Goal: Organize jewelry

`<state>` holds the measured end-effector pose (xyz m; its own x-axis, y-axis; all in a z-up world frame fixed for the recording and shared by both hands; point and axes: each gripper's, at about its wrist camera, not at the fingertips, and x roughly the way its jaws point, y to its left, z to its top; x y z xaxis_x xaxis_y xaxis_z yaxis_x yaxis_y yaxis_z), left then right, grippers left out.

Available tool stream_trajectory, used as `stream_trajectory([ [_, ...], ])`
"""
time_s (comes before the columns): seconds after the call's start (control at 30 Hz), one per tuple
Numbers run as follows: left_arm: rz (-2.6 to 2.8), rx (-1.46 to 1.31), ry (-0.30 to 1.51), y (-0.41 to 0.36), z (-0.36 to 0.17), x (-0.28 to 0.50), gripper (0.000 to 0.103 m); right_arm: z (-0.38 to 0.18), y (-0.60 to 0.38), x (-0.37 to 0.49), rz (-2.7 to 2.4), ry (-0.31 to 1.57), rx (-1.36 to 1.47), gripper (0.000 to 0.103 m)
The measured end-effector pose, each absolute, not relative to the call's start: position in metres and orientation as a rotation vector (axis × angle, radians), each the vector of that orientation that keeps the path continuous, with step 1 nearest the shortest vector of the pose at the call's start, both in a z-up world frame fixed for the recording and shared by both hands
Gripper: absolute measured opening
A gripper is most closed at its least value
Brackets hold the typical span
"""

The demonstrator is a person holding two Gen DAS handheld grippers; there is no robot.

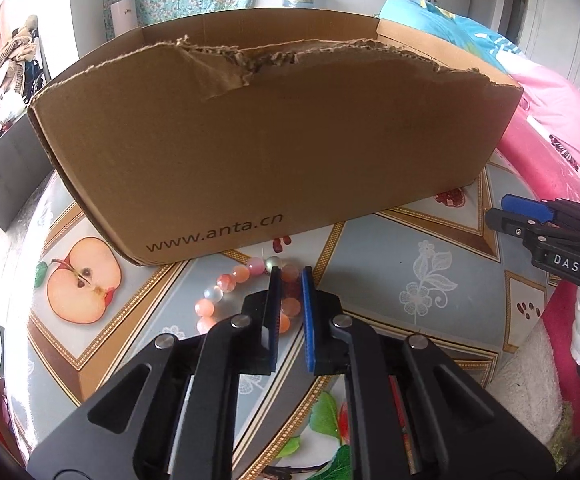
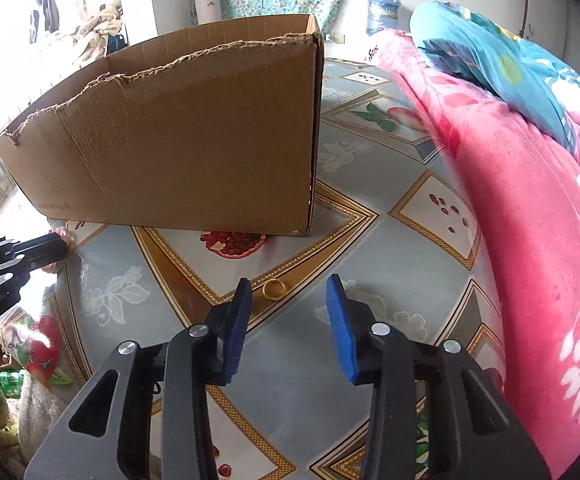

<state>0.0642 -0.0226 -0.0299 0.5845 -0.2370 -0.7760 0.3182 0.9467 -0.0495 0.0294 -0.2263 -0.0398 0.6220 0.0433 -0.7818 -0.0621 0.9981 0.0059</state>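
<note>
Left tool: my left tool has its blue pads nearly together, clamped on the bead bracelet; I see beads squeezed between the pads.
Bead bracelet: a loop of pink, orange and clear beads lying on the surface; most of it curves off to the left of my left tool's tips, and its far end lies close to the cardboard box.
Right tool: my right tool stands with a clear gap between its pads, gripping nothing.
Gold ring: the ring lies flat on the surface just ahead of my right tool's tips, closer to the left pad than to the right; the pads do not touch it.
Cardboard box: open-topped, with a torn upper edge, it stands on the surface beyond both tools; its printed wall faces my left tool.
Surface: a patterned cloth with fruit and flower prints.
Bed cover: the pink blanket lies to the right of my right tool.
</note>
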Motion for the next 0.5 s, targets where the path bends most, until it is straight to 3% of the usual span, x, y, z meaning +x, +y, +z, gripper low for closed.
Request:
stream_trajectory([
  [0.27,-0.349,0.108,0.886,-0.03,-0.031,0.064,0.009,-0.042,-0.22,0.035,0.098,0.882,-0.034,0.011],
  [0.5,-0.351,0.109,0.887,-0.028,-0.032,0.064,0.009,-0.042,-0.213,0.038,0.142,0.871,-0.034,0.01],
])
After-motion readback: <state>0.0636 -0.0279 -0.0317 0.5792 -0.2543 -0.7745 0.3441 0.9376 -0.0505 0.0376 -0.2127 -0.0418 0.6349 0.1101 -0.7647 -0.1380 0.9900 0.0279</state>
